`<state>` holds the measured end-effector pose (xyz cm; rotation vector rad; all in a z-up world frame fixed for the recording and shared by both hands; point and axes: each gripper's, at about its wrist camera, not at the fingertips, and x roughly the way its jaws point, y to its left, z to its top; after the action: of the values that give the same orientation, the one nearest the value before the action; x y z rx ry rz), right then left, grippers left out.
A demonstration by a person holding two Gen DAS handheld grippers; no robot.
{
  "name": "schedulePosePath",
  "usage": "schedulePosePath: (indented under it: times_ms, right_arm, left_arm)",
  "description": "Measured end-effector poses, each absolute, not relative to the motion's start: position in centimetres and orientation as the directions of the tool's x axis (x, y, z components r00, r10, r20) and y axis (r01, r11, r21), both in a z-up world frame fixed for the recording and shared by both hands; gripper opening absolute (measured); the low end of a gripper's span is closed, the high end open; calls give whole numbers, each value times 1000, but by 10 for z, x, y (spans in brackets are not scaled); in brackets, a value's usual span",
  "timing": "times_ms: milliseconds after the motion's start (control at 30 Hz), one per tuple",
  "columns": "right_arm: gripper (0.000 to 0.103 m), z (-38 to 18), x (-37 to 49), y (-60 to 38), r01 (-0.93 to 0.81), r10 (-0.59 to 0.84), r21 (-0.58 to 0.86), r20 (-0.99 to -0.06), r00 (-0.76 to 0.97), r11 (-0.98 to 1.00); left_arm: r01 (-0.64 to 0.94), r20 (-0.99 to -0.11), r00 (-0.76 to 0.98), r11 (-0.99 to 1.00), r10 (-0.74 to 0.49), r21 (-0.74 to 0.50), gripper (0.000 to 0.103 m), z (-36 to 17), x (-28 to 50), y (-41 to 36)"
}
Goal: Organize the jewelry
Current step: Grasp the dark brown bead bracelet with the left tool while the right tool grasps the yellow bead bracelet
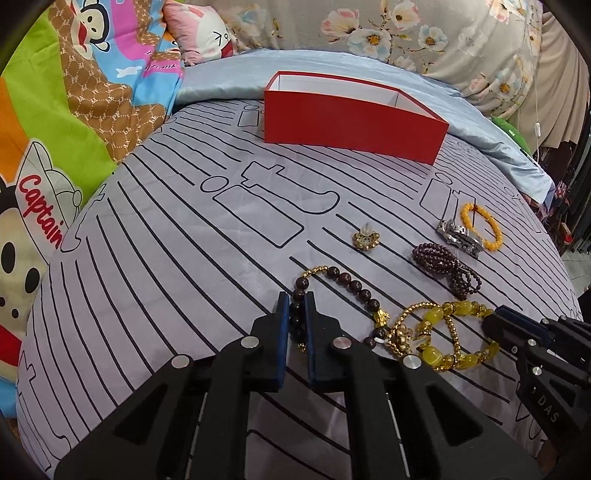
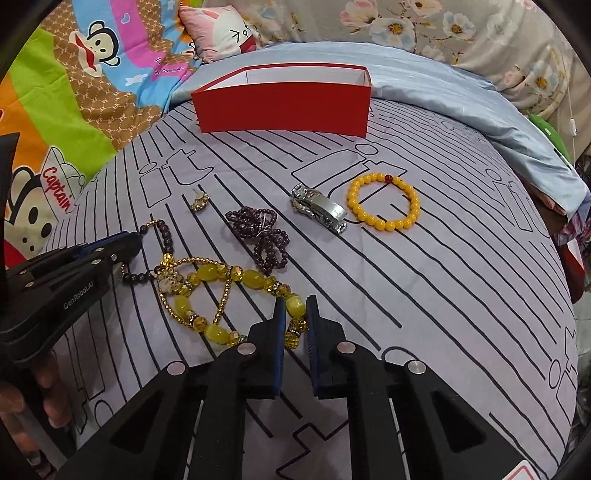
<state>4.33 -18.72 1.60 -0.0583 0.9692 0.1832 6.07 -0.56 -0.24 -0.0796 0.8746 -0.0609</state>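
Home bedroom. Work surface is a bed [image 1: 166, 258] under a grey sheet printed with black lines and outlined shapes. Cartoon monkey quilt [image 1: 74, 110] bunched along the left, lettered "Captain". Pink rabbit pillow [image 1: 201, 33] at the head, beside a pale blue satin cover [image 1: 229, 77]. Floral bedding [image 1: 424, 40] piled behind. White cord with inline switch [image 1: 537, 127] hangs at the far right. Domestic clutter at the right edge, too blurred to identify.

We see glossy yellow beads [image 2: 384, 201], a polished metal clasp [image 2: 319, 208], a matt red cardboard box [image 2: 284, 107], and smooth striped cloth [image 2: 443, 295].
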Motion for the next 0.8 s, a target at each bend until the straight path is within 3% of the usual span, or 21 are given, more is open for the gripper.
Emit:
schedulePosePath:
  times_ms: [500, 800]
  right_arm:
    - [10, 61, 23, -204, -180, 208, 123, -770, 603, 976]
    - [10, 102, 25, -216, -168, 227, 155, -718, 658, 974]
  left_arm:
    - [17, -770, 630, 994, -97, -112, 8, 4, 53, -6]
    - [50, -720, 679, 988, -143, -148, 8, 50, 41, -6]
